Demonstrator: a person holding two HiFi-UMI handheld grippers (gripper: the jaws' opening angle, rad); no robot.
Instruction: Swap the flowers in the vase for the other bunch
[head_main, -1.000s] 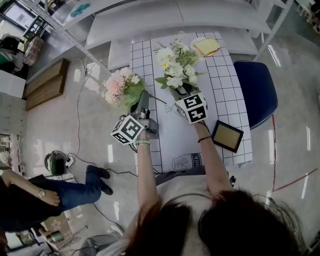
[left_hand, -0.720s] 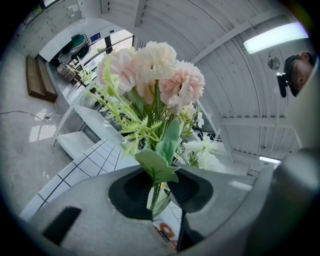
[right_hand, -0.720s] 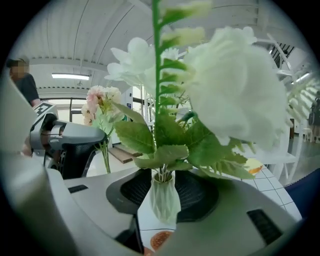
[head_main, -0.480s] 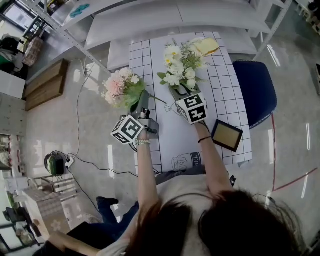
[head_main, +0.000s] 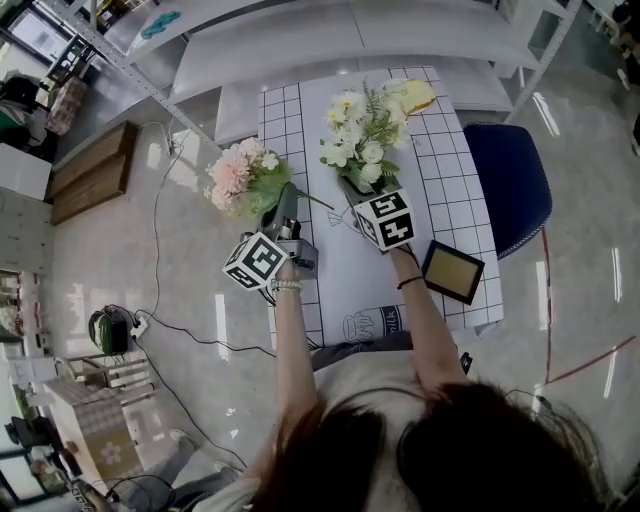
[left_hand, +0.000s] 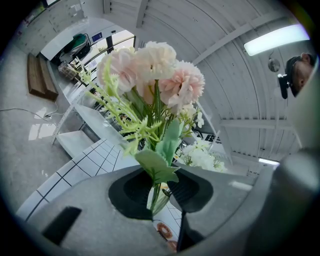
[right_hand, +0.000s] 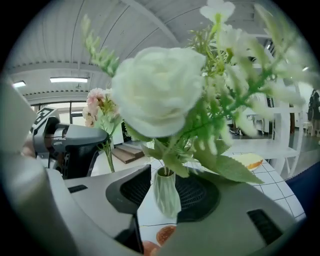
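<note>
- Since a second ago the white bunch (head_main: 362, 125) has swung away from the pink one, its heads now reaching over toward the yellow flat thing (head_main: 414, 94) beyond the vase; the person crouching on the floor far left of the vase has gone from the head view.
- One vase (right_hand: 166, 197), pale green and ribbed, is standing upright on the grid-patterned table (head_main: 470, 200) and is holding the white bunch's stems.
- Two bunches are showing: the white one is in the vase, and the pink bunch (left_hand: 155, 75) is being held up in the air left of the vase, off the table's edge.
- The right gripper (right_hand: 172, 182) has just been opening its jaws; they are standing wide on either side of the vase, with a gap showing at the left pad.
- The left gripper (left_hand: 161, 192) is squeezing the pink bunch's green stems between nearly closed pads.
- One framed picture (head_main: 452, 271) is lying flat, nearer the person and right of the vase.
- One blue seat (head_main: 510, 185) is standing right of the vase, beside the table.
</note>
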